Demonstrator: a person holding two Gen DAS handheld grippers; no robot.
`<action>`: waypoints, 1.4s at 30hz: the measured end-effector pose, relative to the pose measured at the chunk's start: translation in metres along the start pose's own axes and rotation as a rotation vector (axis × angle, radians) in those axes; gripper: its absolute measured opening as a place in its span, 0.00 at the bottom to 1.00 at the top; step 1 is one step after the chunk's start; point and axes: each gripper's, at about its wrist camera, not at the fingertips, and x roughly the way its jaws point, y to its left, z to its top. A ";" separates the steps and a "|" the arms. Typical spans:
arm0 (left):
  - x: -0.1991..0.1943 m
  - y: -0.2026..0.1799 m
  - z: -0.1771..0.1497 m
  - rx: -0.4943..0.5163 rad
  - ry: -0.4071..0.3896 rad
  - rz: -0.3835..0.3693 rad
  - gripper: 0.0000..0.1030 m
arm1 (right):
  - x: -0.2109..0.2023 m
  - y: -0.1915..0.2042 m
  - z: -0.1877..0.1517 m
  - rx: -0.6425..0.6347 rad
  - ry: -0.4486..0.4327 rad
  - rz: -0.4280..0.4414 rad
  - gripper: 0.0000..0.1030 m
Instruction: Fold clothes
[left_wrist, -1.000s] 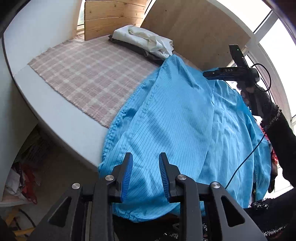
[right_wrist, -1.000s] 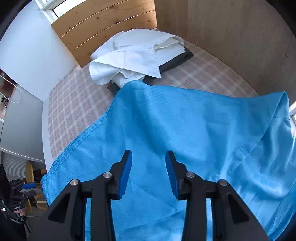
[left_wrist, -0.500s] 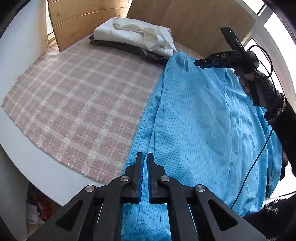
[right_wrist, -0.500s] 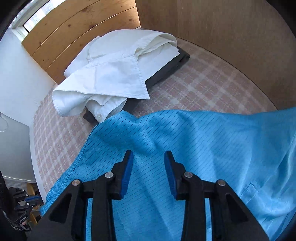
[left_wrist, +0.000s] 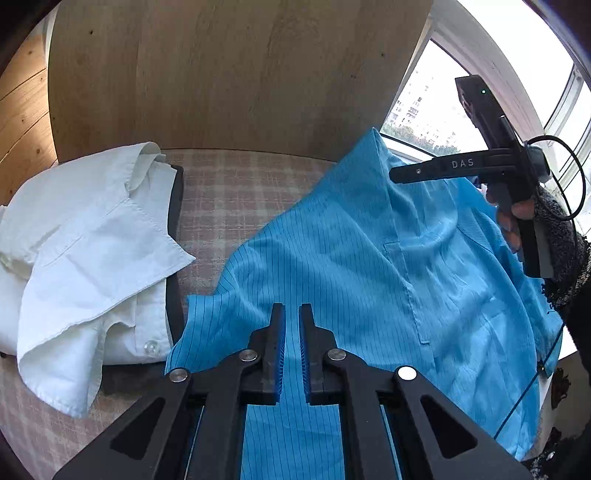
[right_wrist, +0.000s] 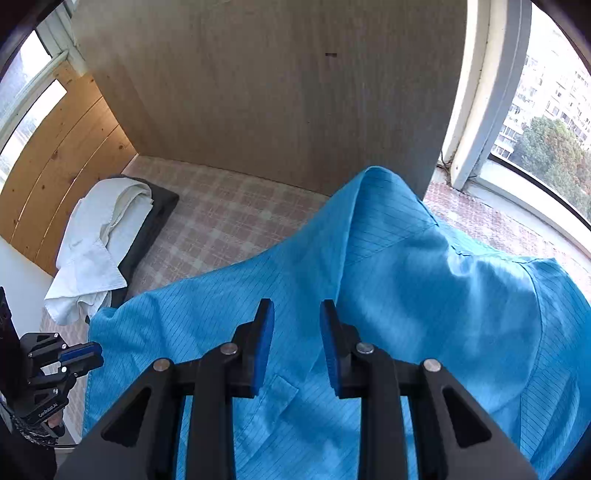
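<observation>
Blue pinstriped garment lies spread right of the folded white shirt; left gripper narrow and opening, right gripper half-open and closing, neither apparently gripping cloth, so pinch an edge squarely before folding.

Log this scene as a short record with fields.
being folded: blue garment, one part raised into a peak
left gripper: jaws opening, narrow gap, at the garment's near edge
right gripper: jaws closing, nothing pinched, above the garment
stack: white shirt on a dark folded item
surface: checked cloth
</observation>
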 end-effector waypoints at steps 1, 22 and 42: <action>0.010 0.004 0.000 -0.002 0.013 0.012 0.08 | -0.001 -0.011 0.003 0.013 0.000 -0.002 0.25; -0.081 0.004 -0.049 -0.001 -0.052 0.099 0.02 | -0.023 -0.019 -0.065 -0.143 0.031 -0.070 0.26; -0.101 -0.168 -0.270 -0.034 0.098 -0.124 0.02 | -0.087 0.028 -0.298 -0.209 0.076 0.111 0.26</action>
